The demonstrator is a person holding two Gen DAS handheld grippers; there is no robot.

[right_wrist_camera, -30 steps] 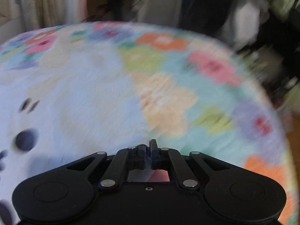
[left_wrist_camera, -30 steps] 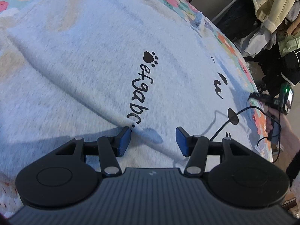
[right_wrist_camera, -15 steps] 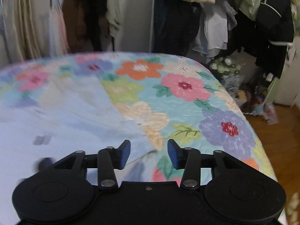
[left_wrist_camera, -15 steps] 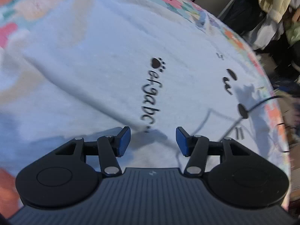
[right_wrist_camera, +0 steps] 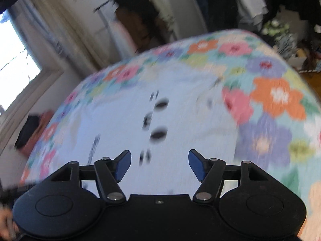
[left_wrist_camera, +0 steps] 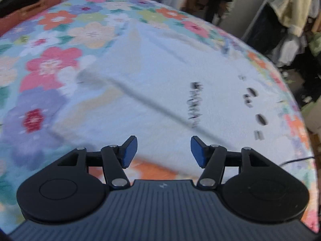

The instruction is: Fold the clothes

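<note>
White T-shirt point(left_wrist_camera: 152, 84) lies flat on the floral bedspread point(left_wrist_camera: 52, 64), apparently not folded yet; left gripper point(left_wrist_camera: 164, 152) and right gripper point(right_wrist_camera: 159, 165) have just been opening, both empty.

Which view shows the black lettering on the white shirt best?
The left wrist view: the line of lettering runs full length across the white shirt, though blurred. The right wrist view shows it only as a thin, smeared streak near the left finger.

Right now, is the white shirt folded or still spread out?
Spread, apart from one fold. The white shirt lies flat on the floral bedspread, print face-up, with one long diagonal fold line across it.
</note>
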